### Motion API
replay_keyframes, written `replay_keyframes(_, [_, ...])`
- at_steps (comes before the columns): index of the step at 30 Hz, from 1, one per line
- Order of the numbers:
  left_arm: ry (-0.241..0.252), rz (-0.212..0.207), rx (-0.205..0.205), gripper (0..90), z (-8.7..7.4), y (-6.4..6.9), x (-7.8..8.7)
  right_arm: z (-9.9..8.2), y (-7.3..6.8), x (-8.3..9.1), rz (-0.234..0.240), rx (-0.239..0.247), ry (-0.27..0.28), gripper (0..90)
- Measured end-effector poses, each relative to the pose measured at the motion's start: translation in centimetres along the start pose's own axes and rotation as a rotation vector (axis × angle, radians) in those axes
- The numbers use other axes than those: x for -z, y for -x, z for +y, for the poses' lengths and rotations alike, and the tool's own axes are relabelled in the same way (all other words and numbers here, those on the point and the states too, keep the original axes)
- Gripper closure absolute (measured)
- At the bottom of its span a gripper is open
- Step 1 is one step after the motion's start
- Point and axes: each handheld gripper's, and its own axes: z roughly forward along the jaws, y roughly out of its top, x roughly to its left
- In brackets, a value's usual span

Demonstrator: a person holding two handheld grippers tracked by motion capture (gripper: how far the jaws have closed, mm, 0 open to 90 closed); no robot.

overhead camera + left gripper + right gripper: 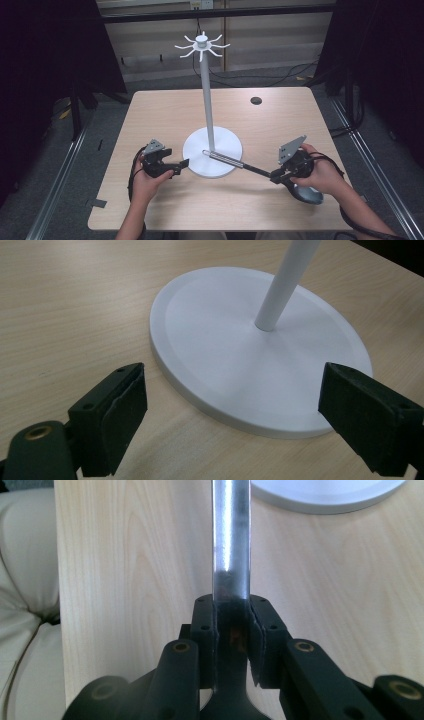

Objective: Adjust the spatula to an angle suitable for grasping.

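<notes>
A white stand [207,100] rises from a round base [199,150] at the table's middle, with a ring of hooks [201,45] on top. My right gripper [276,175] is shut on the handle of a long utensil [230,161]. The metal handle, with a loop at its tip, reaches over the base, and a grey head [307,196] sticks out behind the hand. In the right gripper view the jaws clamp the utensil [230,540] at its dark end. My left gripper [182,163] stands open at the base's left edge; its view shows the base [225,340] between the wide jaws.
A small dark round hole [256,100] sits in the wooden table [150,115] at the back right. Cables lie on the floor behind the table. A cream cushion [25,580] borders the table's near edge in the right gripper view.
</notes>
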Motion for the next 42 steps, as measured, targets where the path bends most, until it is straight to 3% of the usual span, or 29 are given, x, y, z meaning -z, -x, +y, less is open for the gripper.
replay_keyframes(9, [-0.003, -0.005, -0.007, 12.0, 0.1, 0.2, -0.2, -0.4, 0.4, 1.5, -0.017, -0.041, 0.084, 75.9])
replay_keyframes(13, [-0.004, -0.007, -0.009, 12.0, 0.1, 0.3, -0.2, -0.8, 0.6, 2.0, -0.025, -0.078, 0.175, 75.9])
replay_keyframes(17, [-0.007, -0.006, -0.011, 12.0, 0.1, 0.4, -0.3, -1.0, 0.5, 2.4, -0.04, -0.1, 0.231, 75.8])
replay_keyframes(32, [0.0, -0.015, -0.013, 12.1, 0.3, 0.8, -0.3, -1.1, 0.0, 2.6, -0.067, -0.163, 0.402, 75.8])
replay_keyframes(42, [0.031, -0.081, -0.016, 16.0, 1.4, 2.8, -0.5, -1.0, -0.4, 2.8, -0.094, -0.195, 0.497, 75.8])
